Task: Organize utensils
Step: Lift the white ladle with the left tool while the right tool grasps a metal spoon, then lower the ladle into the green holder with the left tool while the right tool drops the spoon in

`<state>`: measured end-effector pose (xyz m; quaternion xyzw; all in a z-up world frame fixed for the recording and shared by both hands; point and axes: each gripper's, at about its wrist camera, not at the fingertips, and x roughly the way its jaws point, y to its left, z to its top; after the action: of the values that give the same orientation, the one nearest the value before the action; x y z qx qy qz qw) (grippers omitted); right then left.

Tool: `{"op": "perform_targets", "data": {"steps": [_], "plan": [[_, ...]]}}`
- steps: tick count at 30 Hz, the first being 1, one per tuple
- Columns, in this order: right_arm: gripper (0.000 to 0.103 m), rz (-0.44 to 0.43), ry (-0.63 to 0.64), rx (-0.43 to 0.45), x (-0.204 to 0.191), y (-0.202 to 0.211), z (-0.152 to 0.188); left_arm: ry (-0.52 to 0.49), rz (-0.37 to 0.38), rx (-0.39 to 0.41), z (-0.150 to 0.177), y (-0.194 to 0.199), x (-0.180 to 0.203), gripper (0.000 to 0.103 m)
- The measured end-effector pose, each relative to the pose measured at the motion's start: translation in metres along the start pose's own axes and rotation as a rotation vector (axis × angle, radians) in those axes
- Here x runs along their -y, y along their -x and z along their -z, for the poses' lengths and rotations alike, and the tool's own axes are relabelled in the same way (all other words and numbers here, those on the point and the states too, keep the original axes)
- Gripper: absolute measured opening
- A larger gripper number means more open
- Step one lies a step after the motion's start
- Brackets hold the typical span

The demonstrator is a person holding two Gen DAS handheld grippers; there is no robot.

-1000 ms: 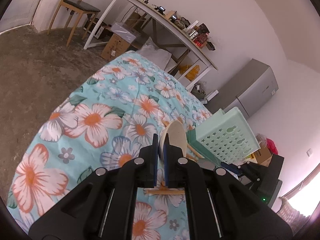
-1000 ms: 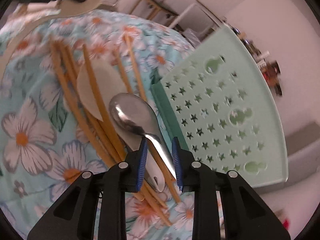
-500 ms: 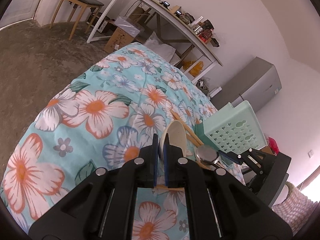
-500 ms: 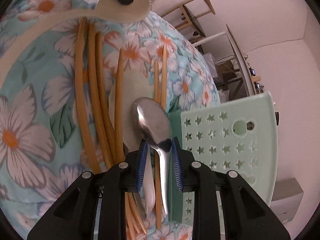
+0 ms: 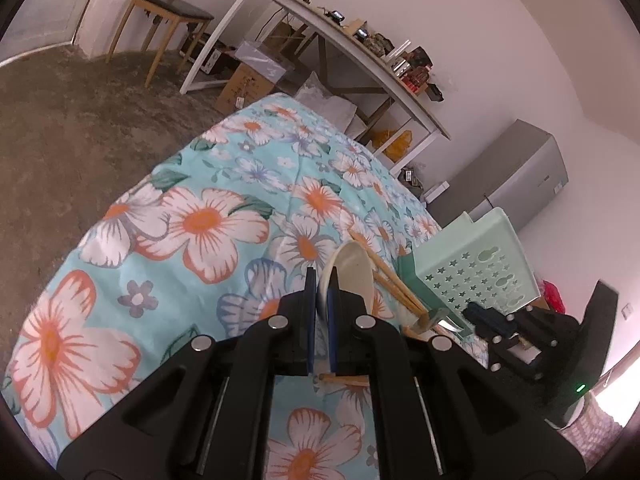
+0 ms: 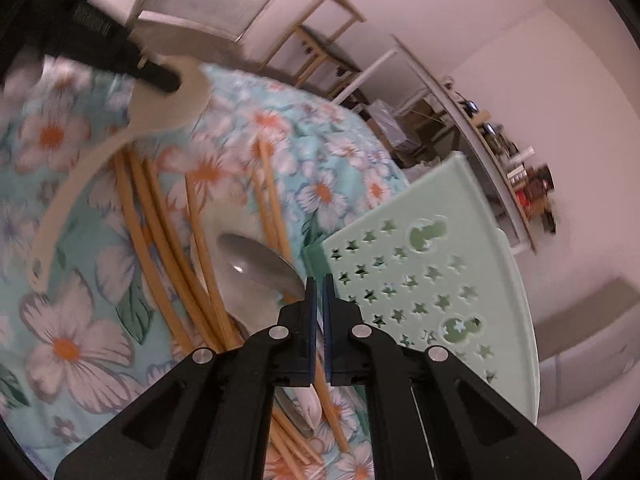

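Note:
My left gripper [image 5: 320, 294] is shut on the wide head of a cream paddle spoon [image 5: 352, 272], held above the floral cloth. The right wrist view shows the same paddle [image 6: 132, 132] at top left, in the left gripper [image 6: 168, 80]. My right gripper [image 6: 318, 286] has its jaws closing tight on the neck of a metal spoon [image 6: 256, 268], whose bowl sticks out ahead of the tips. Under it lie several wooden chopsticks [image 6: 160, 216] and a pale spoon [image 6: 240, 216]. From the left wrist view, the right gripper [image 5: 468, 315] sits beside the mint basket [image 5: 480, 272].
The mint star-punched basket [image 6: 420, 280] stands tilted just right of the utensil pile. The floral cloth [image 5: 200, 220] drops off at its left edge to a grey floor. Behind stand a wooden chair [image 5: 168, 12], a white desk [image 5: 360, 56] with clutter and a grey cabinet [image 5: 516, 172].
The right jaws, apart around the spoon's handle before, have closed on its neck, and the right view has swung up. The left gripper keeps its hold on the paddle.

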<state>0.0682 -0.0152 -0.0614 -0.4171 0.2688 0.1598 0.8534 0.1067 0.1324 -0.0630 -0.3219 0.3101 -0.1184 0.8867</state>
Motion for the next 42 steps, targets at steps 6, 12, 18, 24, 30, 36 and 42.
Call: {"op": "perform_targets", "data": {"steps": [6, 12, 18, 24, 30, 36, 42], "plan": [[0.003, -0.053, -0.177, 0.079, 0.028, 0.019, -0.001, -0.055, -0.009, 0.042, -0.005, 0.021, 0.019, 0.004], [0.016, -0.109, -0.060, 0.054, 0.022, 0.017, 0.008, -0.097, -0.041, 0.049, -0.004, 0.032, 0.032, 0.004], [0.037, -0.108, 0.213, 0.036, 0.001, 0.006, -0.001, -0.085, -0.053, 0.040, -0.001, 0.033, 0.026, 0.004], [0.037, -0.138, 0.440, -0.011, -0.015, -0.018, -0.016, -0.075, -0.034, 0.028, -0.001, 0.029, 0.019, 0.004], [0.028, -0.210, 0.677, -0.083, -0.041, -0.038, -0.020, -0.061, -0.012, 0.005, -0.003, 0.022, 0.009, 0.004], [0.006, -0.198, 0.696, -0.060, -0.045, -0.034, -0.031, -0.037, -0.014, 0.007, -0.004, 0.023, 0.002, 0.004], [0.005, -0.116, 0.523, 0.023, -0.019, -0.011, -0.041, -0.050, -0.018, 0.043, -0.010, 0.035, 0.009, 0.004]]}}
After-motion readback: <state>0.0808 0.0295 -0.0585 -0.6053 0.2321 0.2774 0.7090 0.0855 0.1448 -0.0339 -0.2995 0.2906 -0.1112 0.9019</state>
